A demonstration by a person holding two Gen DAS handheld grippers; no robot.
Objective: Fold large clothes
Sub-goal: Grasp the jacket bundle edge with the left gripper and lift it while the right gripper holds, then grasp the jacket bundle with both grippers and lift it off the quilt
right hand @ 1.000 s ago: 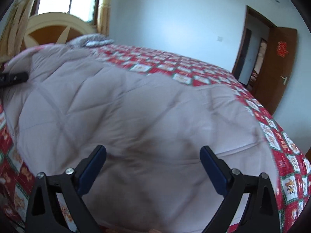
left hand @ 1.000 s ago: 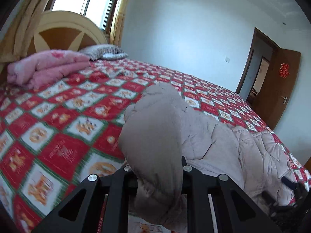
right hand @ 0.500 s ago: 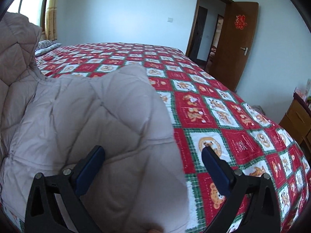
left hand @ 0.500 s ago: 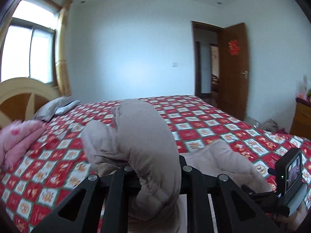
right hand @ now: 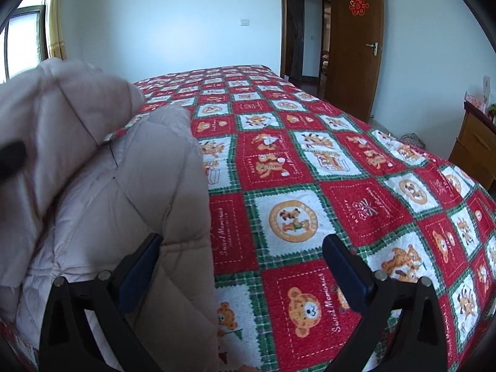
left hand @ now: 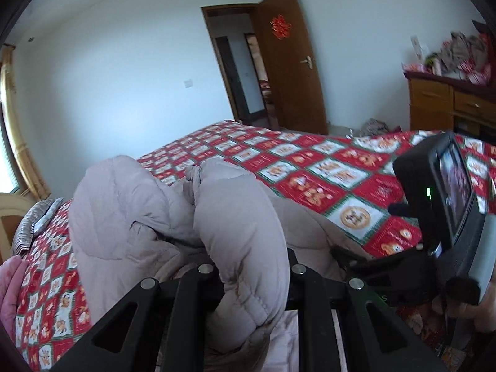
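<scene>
Your left hand-held gripper (left hand: 248, 274) is clamped on a thick roll of the beige padded coat (left hand: 173, 217), the puffy fabric bulging up between its black fingers and spilling down over them. The coat's bulk sits humped on the near side of the bed (left hand: 325, 170), over the red, white and green checked bedspread, and in the right wrist view it fills the lower left of the picture (right hand: 130, 192).

Your right hand-held gripper (right hand: 245, 266) stands wide apart, holding nothing. Its left blue pad (right hand: 139, 266) lies against the coat's quilted edge; the right pad (right hand: 347, 276) hovers over bare bedspread (right hand: 310, 186). From the left wrist you can see that right unit off to the right, its small screen (left hand: 454, 192) lit, close beside the coat.

Behind the bed, the brown wooden door (right hand: 356, 40) stands open with a red paper ornament (right hand: 358, 3) on it. A wooden dresser (left hand: 446, 102) stands by the right wall with clutter piled on top. A pink bundle (left hand: 9, 288) and a grey pillow (left hand: 34, 220) lie at the far left of the bed.
</scene>
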